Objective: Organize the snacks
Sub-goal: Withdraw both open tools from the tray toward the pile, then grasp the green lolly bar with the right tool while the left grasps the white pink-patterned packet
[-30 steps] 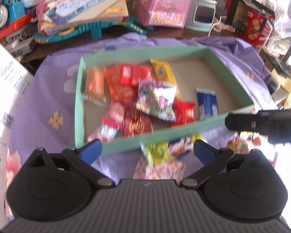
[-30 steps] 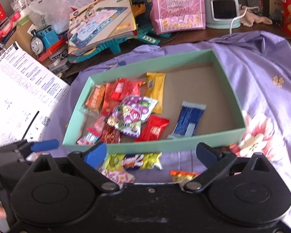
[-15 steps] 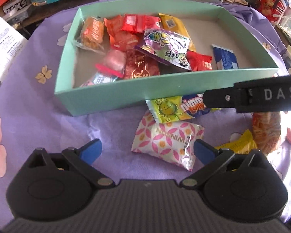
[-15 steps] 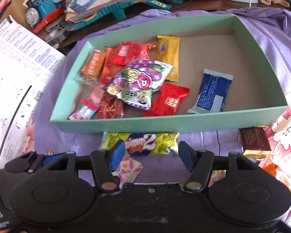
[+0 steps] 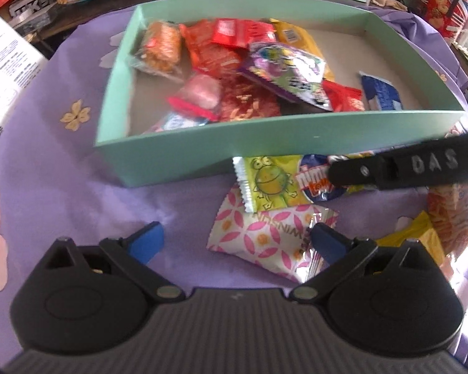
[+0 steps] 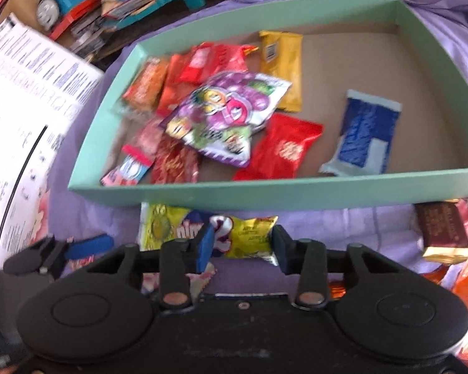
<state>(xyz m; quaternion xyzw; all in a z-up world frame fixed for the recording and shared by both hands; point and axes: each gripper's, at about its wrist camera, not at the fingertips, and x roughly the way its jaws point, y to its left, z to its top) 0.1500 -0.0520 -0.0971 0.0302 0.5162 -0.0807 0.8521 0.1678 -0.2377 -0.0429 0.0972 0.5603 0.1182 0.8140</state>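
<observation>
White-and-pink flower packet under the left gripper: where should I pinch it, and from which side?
Pinch the white-and-pink flower packet across its puffy middle, coming from above. It lies flat on the purple cloth, with the yellow-green frog packet overlapping its far edge.

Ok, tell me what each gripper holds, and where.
Left gripper: open, nothing held. Right gripper: closing around the yellow-green frog candy packet, near its right end.

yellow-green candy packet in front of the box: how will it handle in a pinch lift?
The yellow-green candy packet looks like thin, crinkled glossy film, so probably floppy, with free ends drooping. The shiny wrap may slip between the closing right gripper pads. It lies flat, partly over the pink-patterned packet, so lifting might nudge that one.
</observation>
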